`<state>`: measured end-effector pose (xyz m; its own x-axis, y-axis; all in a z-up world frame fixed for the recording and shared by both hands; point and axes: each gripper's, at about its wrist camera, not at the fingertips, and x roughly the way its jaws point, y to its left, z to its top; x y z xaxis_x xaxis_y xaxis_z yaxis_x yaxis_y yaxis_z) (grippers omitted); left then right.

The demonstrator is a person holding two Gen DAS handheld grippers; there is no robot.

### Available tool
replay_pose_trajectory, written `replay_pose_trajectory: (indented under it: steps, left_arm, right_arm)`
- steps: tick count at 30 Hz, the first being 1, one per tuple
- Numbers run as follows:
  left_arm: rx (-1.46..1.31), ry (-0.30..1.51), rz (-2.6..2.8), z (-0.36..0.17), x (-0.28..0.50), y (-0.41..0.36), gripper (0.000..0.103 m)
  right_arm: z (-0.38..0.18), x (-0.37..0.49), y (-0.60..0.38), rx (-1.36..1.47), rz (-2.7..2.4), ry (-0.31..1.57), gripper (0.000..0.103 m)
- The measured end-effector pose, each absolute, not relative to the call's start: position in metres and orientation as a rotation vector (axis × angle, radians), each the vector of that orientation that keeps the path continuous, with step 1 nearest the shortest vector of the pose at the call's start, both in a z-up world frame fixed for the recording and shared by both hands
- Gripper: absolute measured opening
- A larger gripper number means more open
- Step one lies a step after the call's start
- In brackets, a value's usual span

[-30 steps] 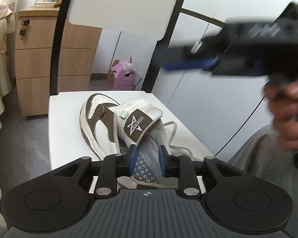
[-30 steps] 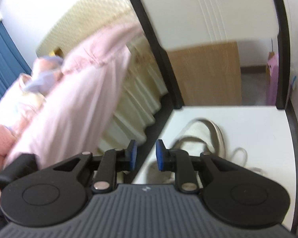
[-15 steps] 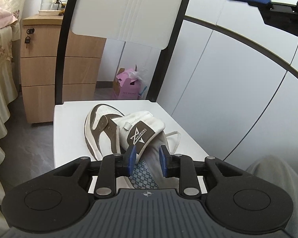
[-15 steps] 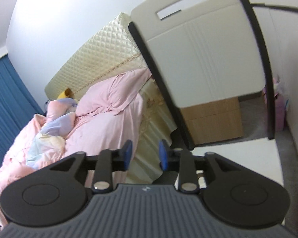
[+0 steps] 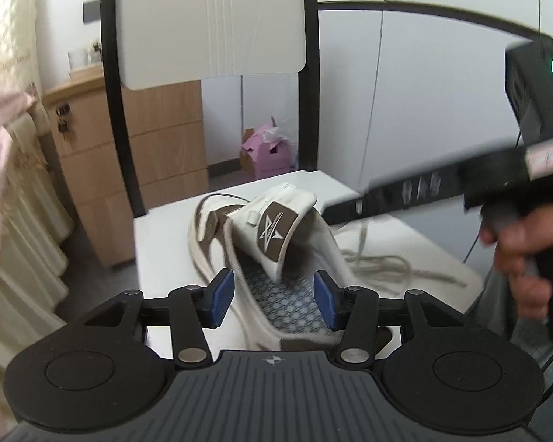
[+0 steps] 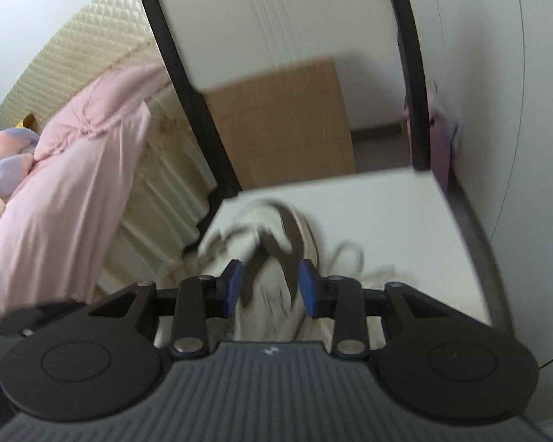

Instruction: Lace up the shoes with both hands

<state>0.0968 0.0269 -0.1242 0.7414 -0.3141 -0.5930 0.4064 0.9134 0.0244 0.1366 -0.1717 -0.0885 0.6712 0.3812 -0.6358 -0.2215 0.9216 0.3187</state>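
- Left tool stands wide, empty, at lower centre over the shoe.
- Right tool stands wide, empty.
- Loose lace lies right of the shoe on the white chair seat.

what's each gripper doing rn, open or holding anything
Left gripper: open, holding nothing, jaws spread above the heel of the sneaker.
Right gripper: open, holding nothing, over the sneaker.
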Motion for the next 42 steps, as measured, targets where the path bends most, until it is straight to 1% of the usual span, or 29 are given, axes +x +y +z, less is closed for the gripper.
replay_pose_trajectory:
  steps: [3,5,10,11,22,24,26,27,29,30,37,42]
  left_arm:
    - [0.196,0.62,-0.347,-0.123,0.094,0.026,0.052]
    - [0.206,0.614,-0.341,-0.118,0.093,0.025,0.052]
    - [0.275,0.636,-0.335,-0.109,0.095,0.014,0.052]
    - [0.305,0.642,-0.339,-0.107,0.096,0.011,0.052]
    - [0.627,0.681,-0.426,-0.088,0.127,-0.017,0.052]
    - [0.677,0.699,-0.44,-0.09,0.132,-0.023,0.052]
    - [0.698,0.723,-0.473,-0.093,0.137,-0.027,0.052]
    - [0.718,0.733,-0.483,-0.095,0.138,-0.03,0.052]
    - [0.767,0.744,-0.481,-0.099,0.142,-0.036,0.052]
    - [0.778,0.748,-0.489,-0.1,0.143,-0.038,0.052]
    - [0.919,0.752,-0.56,-0.114,0.154,-0.059,0.053]
    - [1.037,0.772,-0.614,-0.129,0.169,-0.073,0.054]
  right_arm:
    - [-0.107,0.133,-0.172,0.19,0.343,0.772,0.038]
    - [-0.11,0.133,-0.172,0.201,0.35,0.77,0.039]
    - [-0.102,0.132,-0.18,0.199,0.389,0.715,0.057]
    - [-0.102,0.13,-0.181,0.198,0.401,0.71,0.058]
    - [-0.103,0.132,-0.178,0.203,0.571,0.678,0.058]
    - [-0.106,0.135,-0.173,0.187,0.578,0.684,0.057]
    - [-0.11,0.138,-0.169,0.198,0.556,0.678,0.047]
    - [-0.113,0.14,-0.169,0.23,0.541,0.676,0.033]
    - [-0.121,0.144,-0.174,0.351,0.528,0.702,0.032]
    - [-0.126,0.146,-0.178,0.418,0.523,0.718,0.029]
    - [-0.139,0.153,-0.193,0.629,0.535,0.779,0.027]
    - [-0.143,0.152,-0.201,0.7,0.543,0.794,0.027]
